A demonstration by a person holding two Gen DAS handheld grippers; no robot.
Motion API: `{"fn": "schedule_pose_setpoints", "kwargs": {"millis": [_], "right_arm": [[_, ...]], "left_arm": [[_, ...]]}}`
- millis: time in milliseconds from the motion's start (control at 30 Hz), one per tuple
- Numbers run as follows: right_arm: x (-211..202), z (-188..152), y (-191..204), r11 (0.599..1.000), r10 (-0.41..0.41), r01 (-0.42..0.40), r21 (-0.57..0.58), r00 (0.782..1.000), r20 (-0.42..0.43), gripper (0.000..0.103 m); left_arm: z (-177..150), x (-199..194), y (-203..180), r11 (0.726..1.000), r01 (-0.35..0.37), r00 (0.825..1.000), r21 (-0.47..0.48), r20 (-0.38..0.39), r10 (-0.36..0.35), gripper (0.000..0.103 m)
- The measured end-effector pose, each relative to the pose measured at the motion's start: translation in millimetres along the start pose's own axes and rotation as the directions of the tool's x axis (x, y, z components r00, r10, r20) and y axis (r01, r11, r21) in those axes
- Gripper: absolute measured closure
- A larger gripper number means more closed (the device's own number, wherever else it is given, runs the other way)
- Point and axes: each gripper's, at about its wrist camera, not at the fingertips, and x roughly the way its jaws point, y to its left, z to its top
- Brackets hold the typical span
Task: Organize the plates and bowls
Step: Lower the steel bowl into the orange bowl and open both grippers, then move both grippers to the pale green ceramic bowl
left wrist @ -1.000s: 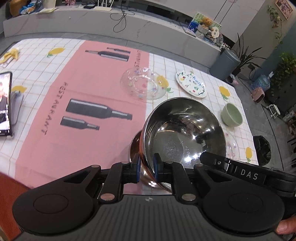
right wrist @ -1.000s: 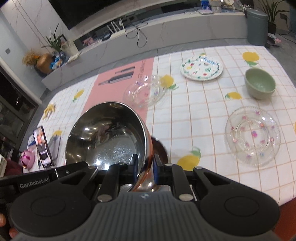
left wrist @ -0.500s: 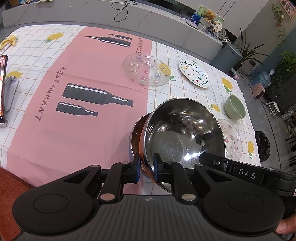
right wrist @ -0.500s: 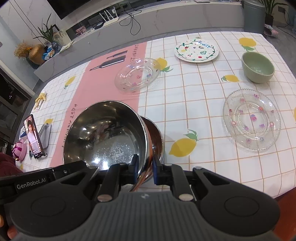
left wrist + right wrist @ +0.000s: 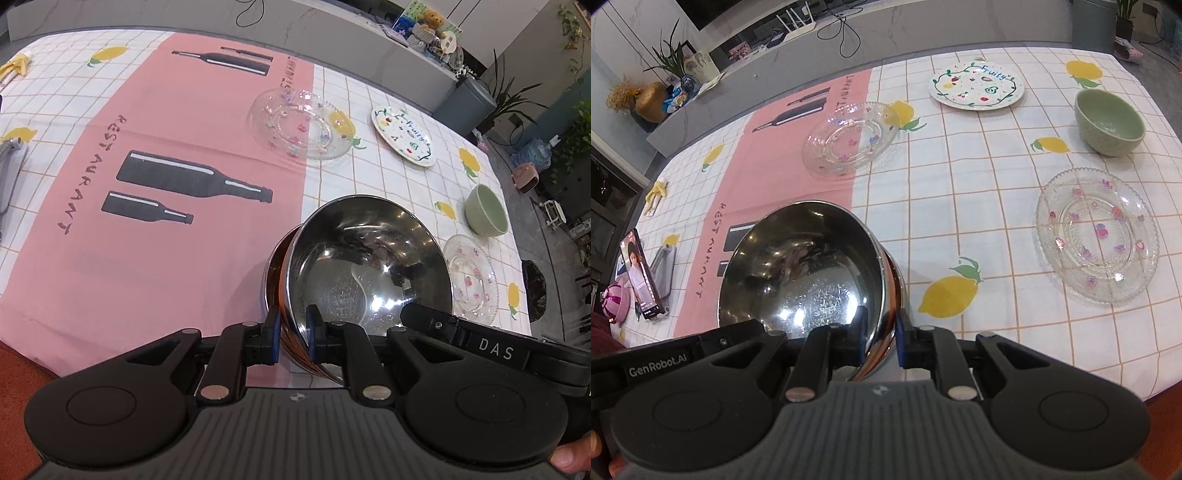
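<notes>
A shiny steel bowl is held by both grippers, tilted, its base inside a second steel bowl that rests on the cloth. My left gripper is shut on the held bowl's left rim. My right gripper is shut on its right rim; the lower bowl shows just behind. Two clear glass plates, a white "Fruity" plate and a green bowl stand on the table.
A phone on a stand and a pink object sit at the table's left edge. The table's near edge runs just in front of the grippers. A grey bin stands beyond the far side.
Both grippers have lowered the steel bowl toward the table and into the second steel bowl beneath it. Both grips are unchanged.
</notes>
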Motion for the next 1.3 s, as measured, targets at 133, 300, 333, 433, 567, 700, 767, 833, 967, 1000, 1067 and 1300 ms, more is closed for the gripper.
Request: {"fn": "schedule_pose_setpoints", "kwargs": {"millis": [133,300,333,433,567,700,767,833,967,1000,1067,1300], "right_arm": [[4.9,1.4,-0.1,1.0,-0.009,0.009,-0.011,1.0,-0.006,0.089],[6.0,3.2,0.6,1.0,-0.011,0.011,-0.021,1.0,-0.007,0.089],[6.0,3.2,0.5,1.0,-0.011,0.011,-0.022,1.0,-0.005,0.089],[5.3,3.1,0.4,1.0,-0.009,0.009,-0.026,1.0,-0.002,0.089],[4.7,2.7,0.4,1.0,-0.003,0.003,-0.025,1.0,0.001,0.086],[1.3,1.9,0.4,0.999,-0.008,0.008,-0.031,1.0,0.017,0.079],[-1.5,1.9,-0.5,1.0,-0.002,0.003,-0.026,1.0,0.026,0.073],[-4.2,2.3,-1.1,1.0,-0.002,0.003,-0.024,0.999,0.036,0.072],[-10.7,3.3,-2.8,1.0,0.004,-0.002,-0.021,0.998,0.057,0.066],[-12.6,3.3,-3.5,1.0,0.006,-0.005,-0.021,0.998,0.063,0.064],[-17.5,3.7,-4.3,1.0,0.015,-0.013,-0.021,0.997,0.077,0.063],[-38.0,8.7,-14.6,1.0,0.015,-0.012,-0.018,0.988,0.151,0.056]], "left_arm": [[1.6,3.9,0.0,1.0,-0.01,1.0,0.007,-0.007,0.01,0.088],[2.8,4.4,-3.2,0.999,-0.042,0.999,0.025,-0.003,0.042,0.084],[2.7,4.7,-3.2,0.999,-0.045,0.999,0.026,-0.004,0.045,0.084],[2.4,5.1,-2.7,0.999,-0.045,0.999,0.028,-0.006,0.045,0.084],[2.9,4.2,-3.4,0.999,-0.039,0.999,0.031,-0.007,0.039,0.082],[2.5,-0.2,-5.0,0.999,-0.033,0.999,0.04,0.012,0.033,0.071],[2.2,-3.5,-6.5,0.998,-0.041,0.999,0.051,0.03,0.04,0.066],[2.1,-7.5,-8.3,0.997,-0.047,0.998,0.062,0.053,0.044,0.057],[3.0,-17.2,-13.2,0.995,-0.048,0.994,0.088,0.102,0.039,0.053],[3.4,-19.8,-15.1,0.994,-0.049,0.993,0.095,0.113,0.038,0.052],[4.0,-24.7,-19.7,0.993,-0.048,0.99,0.111,0.135,0.033,0.051],[8.9,-33.2,-43.2,0.984,0.018,0.985,0.175,0.167,-0.047,0.048]]}}
